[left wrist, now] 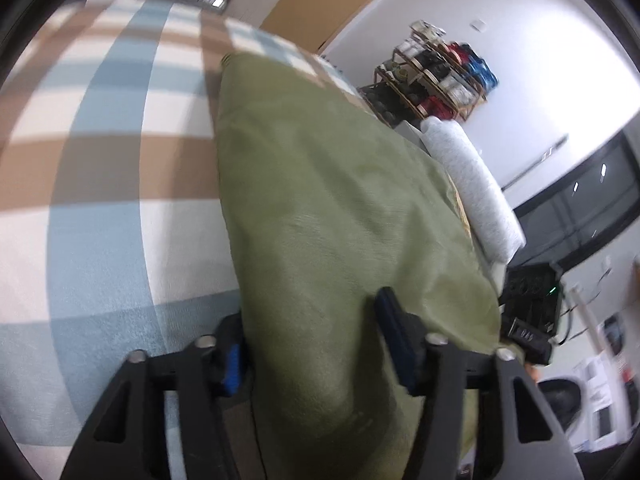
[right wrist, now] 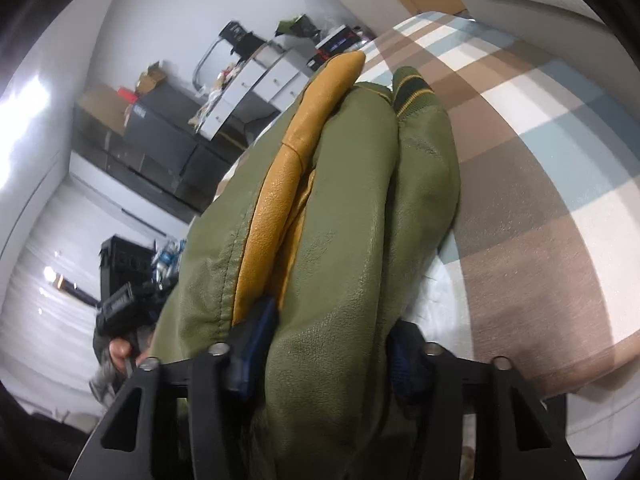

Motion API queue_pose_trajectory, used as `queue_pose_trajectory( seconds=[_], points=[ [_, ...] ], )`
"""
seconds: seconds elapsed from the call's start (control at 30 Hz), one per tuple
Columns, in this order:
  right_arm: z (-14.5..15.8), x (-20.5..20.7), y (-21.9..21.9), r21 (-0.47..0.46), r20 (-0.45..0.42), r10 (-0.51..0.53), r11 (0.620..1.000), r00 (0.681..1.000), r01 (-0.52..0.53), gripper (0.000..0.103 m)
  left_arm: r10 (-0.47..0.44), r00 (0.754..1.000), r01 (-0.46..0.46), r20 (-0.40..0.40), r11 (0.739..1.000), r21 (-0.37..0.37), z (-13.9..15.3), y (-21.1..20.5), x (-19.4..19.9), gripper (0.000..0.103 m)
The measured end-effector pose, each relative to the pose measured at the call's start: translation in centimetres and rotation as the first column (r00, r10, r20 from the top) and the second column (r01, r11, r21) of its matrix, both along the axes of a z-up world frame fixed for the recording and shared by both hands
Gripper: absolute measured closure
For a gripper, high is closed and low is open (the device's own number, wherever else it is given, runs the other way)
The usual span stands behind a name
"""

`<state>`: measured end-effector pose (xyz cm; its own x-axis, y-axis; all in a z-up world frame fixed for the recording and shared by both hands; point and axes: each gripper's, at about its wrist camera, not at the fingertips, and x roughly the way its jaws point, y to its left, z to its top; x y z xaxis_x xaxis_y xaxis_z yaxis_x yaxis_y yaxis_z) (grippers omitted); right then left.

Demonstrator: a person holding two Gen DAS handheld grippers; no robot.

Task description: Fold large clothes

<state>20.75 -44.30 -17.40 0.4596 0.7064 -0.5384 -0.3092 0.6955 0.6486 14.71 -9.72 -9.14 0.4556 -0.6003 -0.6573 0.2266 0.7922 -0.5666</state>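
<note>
An olive green jacket [left wrist: 320, 184] lies lengthwise on a bed with a brown, blue and white checked cover [left wrist: 100, 168]. In the left wrist view my left gripper [left wrist: 312, 344] is shut on a thick fold of it, the cloth filling the gap between the blue-padded fingers [left wrist: 394, 332]. In the right wrist view the jacket [right wrist: 352, 208] shows a mustard yellow sleeve [right wrist: 280, 184] and a striped knit cuff [right wrist: 412, 88]. My right gripper [right wrist: 330, 354] is shut on a bunched leathery fold. At the lower left of that view a hand [right wrist: 120, 350] holds the other gripper at the jacket's edge.
A white rolled pillow [left wrist: 472, 184] lies along the bed's right side, with a wooden shelf of boxes [left wrist: 436, 76] beyond it. A black box [left wrist: 532, 300] stands off the bed. White drawers [right wrist: 256, 84] and dark cabinets [right wrist: 160, 140] line the wall.
</note>
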Motion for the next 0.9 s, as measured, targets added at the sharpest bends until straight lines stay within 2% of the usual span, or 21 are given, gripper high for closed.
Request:
queue_pose_trajectory(
  seconds=[0.03, 0.13, 0.23, 0.53, 0.6, 0.7, 0.8, 0.9],
  points=[
    [0.4, -0.3, 0.1, -0.009, 0.017, -0.013, 1.000, 1.000, 0.013, 0.070, -0.008, 1.000, 0.007, 0.025, 0.999, 0.034, 0.4, -0.5, -0.3, 0.065],
    [1.7, -1.5, 0.4, -0.023, 0.070, -0.030, 0.999, 0.997, 0.032, 0.082, -0.027, 0.995, 0.016, 0.093, 0.993, 0.119, 1.6, -1.7, -1.3, 0.070],
    [2.9, -2.8, 0.5, -0.032, 0.129, -0.038, 0.999, 0.991, 0.042, 0.085, -0.047, 0.988, 0.022, 0.149, 0.986, 0.164, 2.3, -2.4, -2.6, 0.073],
    [6.8, -5.0, -0.1, -0.050, 0.275, -0.043, 0.997, 0.961, 0.059, 0.087, -0.064, 0.974, 0.034, 0.218, 0.990, 0.137, 3.4, -3.7, -3.6, 0.074],
    [8.2, -5.5, -0.5, -0.038, 0.317, -0.036, 0.998, 0.948, 0.050, 0.088, -0.074, 0.967, 0.046, 0.244, 0.992, 0.120, 4.3, -4.5, -3.6, 0.074],
    [10.1, -5.8, -0.8, -0.067, 0.375, -0.019, 0.997, 0.927, 0.048, 0.088, -0.078, 0.956, 0.048, 0.284, 0.992, 0.113, 5.4, -5.4, -3.5, 0.074],
    [10.6, -5.2, -1.4, -0.090, 0.371, -0.019, 0.994, 0.928, 0.057, 0.088, -0.070, 0.955, 0.039, 0.290, 0.993, 0.113, 5.4, -6.0, -3.0, 0.074],
    [9.0, -4.3, -1.7, -0.127, 0.326, -0.021, 0.990, 0.945, 0.066, 0.088, -0.057, 0.975, 0.033, 0.215, 0.993, 0.113, 3.2, -5.9, -1.2, 0.074]
  ],
)
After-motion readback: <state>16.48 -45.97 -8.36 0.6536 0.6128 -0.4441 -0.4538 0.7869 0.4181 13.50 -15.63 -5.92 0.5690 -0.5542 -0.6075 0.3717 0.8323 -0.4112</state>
